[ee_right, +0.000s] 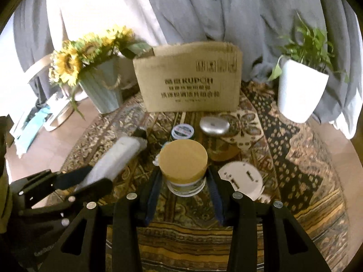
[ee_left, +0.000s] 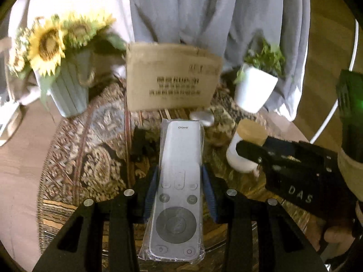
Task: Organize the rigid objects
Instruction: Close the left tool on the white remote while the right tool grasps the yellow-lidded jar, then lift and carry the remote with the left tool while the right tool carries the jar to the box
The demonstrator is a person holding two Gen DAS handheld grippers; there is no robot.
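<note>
Left tool (ee_left: 179,195) clamped on remote (ee_left: 179,181); right tool (ee_right: 185,195) clamped on jar (ee_right: 183,165).

The left gripper (ee_left: 179,190) clamps a grey plastic-wrapped remote control (ee_left: 178,188) between its blue pads. Ahead stands a brown cardboard box (ee_left: 172,77); to its right, the right gripper (ee_left: 247,154) holds a white wooden-lidded jar (ee_left: 244,149).

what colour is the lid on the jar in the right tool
Tan, like light wood or cork; clearest in the right wrist view.
</note>
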